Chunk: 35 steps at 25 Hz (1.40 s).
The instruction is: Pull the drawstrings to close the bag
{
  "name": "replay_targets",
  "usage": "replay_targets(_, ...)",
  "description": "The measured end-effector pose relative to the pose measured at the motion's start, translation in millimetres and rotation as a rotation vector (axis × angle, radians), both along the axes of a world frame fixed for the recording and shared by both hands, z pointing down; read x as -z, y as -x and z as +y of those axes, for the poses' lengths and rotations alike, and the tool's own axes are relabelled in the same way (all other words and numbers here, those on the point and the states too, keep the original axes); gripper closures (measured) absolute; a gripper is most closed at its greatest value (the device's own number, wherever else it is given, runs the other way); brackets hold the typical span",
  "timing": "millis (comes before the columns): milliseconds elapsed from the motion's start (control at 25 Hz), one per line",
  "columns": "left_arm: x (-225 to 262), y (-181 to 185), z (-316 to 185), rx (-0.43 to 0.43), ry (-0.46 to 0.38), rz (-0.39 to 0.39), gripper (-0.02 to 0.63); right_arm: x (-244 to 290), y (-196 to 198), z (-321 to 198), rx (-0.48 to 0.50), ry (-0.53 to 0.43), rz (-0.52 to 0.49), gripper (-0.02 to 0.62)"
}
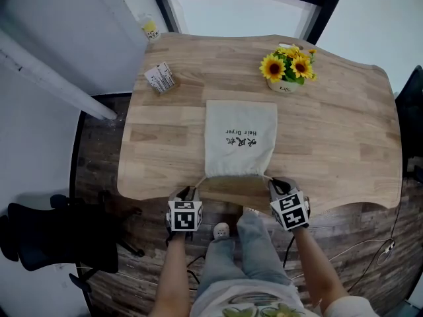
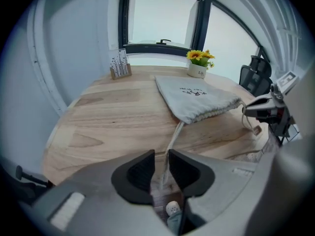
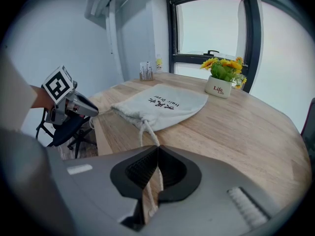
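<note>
Beige drawstring bag [image 1: 240, 137] flat on wooden table [image 1: 344, 131], centre-near, gathered mouth at near edge. Print reads "Hair Dryer".
Left gripper [image 2: 161, 156]: jaws slightly apart, left drawstring [image 2: 173, 136] running loose through gap.
Right gripper [image 3: 157, 149]: jaws clamped on right drawstring [image 3: 147, 129].
Far right: sunflower pot [image 3: 219, 87], label "Life".

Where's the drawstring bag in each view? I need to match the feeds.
Head view: bag at centre, gathered mouth toward the person.
Left gripper view: bag right of centre, upper half.
Right gripper view: bag at centre, slightly left.
Shared landmark: sunflower pot, past the bag's closed end in all three.
</note>
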State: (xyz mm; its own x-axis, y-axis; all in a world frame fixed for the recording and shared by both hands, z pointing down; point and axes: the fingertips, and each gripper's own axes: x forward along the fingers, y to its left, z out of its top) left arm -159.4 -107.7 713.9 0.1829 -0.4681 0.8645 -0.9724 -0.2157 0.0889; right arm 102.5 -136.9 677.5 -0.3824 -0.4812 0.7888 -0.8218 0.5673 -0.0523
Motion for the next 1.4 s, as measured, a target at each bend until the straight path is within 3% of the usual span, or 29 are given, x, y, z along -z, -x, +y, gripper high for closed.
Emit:
replay_targets(160,-4,4,-4,0.008,0.0,-0.02,0.503,-1,-2,1,-0.008,0.002,0.001,0.588)
replay_targets(280,1,18,-10,0.067,-0.04,-0.053,0.574,-2,-4,0,-0.017,0.002,0.005,0.588)
replay_targets(600,17,32,-21,0.133,-0.122,-0.073,0.586,-4,-10,0,-0.044,0.001,0.03,0.589)
replay_targets(760,0,28,-13,-0.023,-0.083,-0.243,0.575,-7,-9,2,-0.047,0.013,0.035,0.591)
replay_targets(840,-2,18,-11,-0.092,-0.072,-0.249,0.451,-9,-6,5,-0.04,0.022,0.034,0.591)
replay_targets(880,-2,14,-11,-0.107,-0.075,-0.241,0.437,-10,-5,6,-0.038,0.025,0.034,0.591)
replay_targets(1000,1,9,-13,-0.154,-0.093,-0.248,0.437,-12,-4,9,-0.038,0.03,0.031,0.591)
replay_targets(1240,-7,-7,-18,-0.446,-0.074,-0.368,0.439,-12,-5,10,-0.046,0.034,0.021,0.591)
replay_targets(1280,-8,-6,-19,-0.455,-0.062,-0.368,0.439,-12,-6,10,-0.049,0.033,0.02,0.591)
replay_targets(1400,-6,2,-21,-0.414,-0.042,-0.337,0.52,-12,-8,9,-0.057,0.033,0.019,0.591)
